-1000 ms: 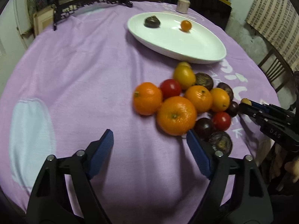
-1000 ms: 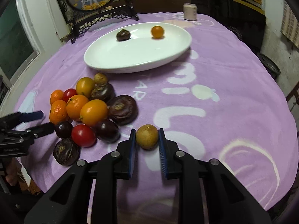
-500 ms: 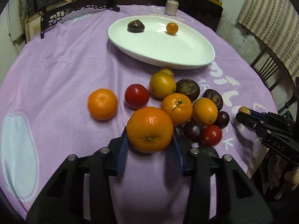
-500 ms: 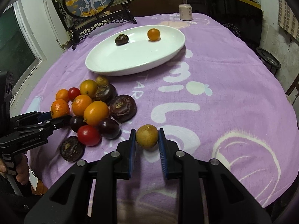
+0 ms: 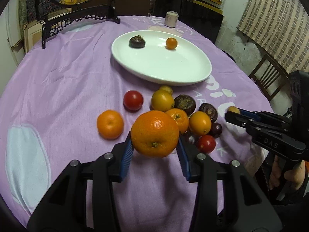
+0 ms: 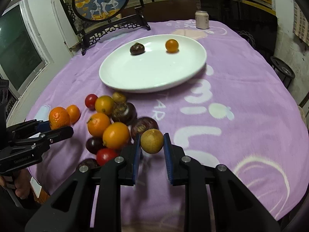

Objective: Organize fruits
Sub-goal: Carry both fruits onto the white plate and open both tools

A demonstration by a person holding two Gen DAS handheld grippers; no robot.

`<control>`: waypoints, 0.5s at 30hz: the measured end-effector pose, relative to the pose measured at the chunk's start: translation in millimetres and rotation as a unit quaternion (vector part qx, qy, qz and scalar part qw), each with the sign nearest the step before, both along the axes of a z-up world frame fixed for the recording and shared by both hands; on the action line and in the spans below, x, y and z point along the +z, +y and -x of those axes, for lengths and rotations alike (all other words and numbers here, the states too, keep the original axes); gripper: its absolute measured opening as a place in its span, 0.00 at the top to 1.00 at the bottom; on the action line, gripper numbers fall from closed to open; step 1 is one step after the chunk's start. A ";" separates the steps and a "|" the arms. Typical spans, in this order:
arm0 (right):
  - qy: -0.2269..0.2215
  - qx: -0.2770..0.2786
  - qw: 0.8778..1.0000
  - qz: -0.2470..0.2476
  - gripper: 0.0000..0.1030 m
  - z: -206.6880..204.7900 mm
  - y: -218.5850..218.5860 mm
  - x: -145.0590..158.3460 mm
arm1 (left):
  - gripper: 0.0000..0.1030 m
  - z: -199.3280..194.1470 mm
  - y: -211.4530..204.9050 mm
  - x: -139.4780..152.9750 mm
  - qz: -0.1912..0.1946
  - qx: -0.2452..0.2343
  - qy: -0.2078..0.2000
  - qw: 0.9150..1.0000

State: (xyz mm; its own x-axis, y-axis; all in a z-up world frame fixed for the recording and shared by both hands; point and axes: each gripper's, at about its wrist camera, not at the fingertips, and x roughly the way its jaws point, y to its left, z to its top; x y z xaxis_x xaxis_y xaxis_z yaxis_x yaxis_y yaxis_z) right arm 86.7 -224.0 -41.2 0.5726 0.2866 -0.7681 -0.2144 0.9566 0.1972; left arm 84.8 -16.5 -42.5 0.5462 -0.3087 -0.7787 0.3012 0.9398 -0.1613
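My left gripper point(image 5: 155, 145) is shut on a large orange point(image 5: 155, 134) and holds it just above the purple cloth. My right gripper point(image 6: 152, 142) is shut on a small brownish-yellow round fruit point(image 6: 152, 141), also lifted off the cloth. A pile of oranges, red tomatoes and dark purple fruits point(image 5: 183, 114) lies between the two grippers. Beyond the pile stands a white oval plate point(image 5: 164, 69) with one dark fruit point(image 5: 137, 41) and one small orange fruit point(image 5: 171, 43) on it. From the left wrist view the right gripper point(image 5: 234, 112) shows at the right edge.
A framed round picture on a dark carved stand point(image 6: 100, 2) stands at the table's far left. A small pale can point(image 6: 201, 20) sits at the far edge. A wooden chair point(image 5: 268, 77) and a person's hand point(image 5: 285, 176) are at the right.
The left gripper moved up to the pile, closed on the large orange and lifted it. The right gripper kept its grip on the small brownish fruit and raised it slightly.
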 end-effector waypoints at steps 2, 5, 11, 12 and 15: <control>-0.009 0.009 1.000 0.001 0.77 -11.1 4.4 9.7 | 0.58 -8.6 -2.9 7.9 -0.003 -0.010 -0.005 1.000; -0.044 0.017 0.999 0.023 0.77 -35.5 11.2 32.2 | 0.58 -39.0 -5.4 30.6 -0.008 -0.014 -0.026 1.000; -0.065 0.003 0.997 0.035 0.77 -129.7 16.7 48.3 | 0.57 -155.4 -20.3 49.1 -0.011 0.004 -0.012 1.000; -0.050 0.000 0.998 0.030 0.77 -155.7 17.5 42.4 | 0.57 -180.4 -25.0 43.0 -0.016 0.013 0.000 1.000; -0.022 -0.007 0.999 0.030 0.77 -192.0 17.7 25.1 | 0.57 -217.5 -35.4 23.2 -0.023 0.029 0.027 0.999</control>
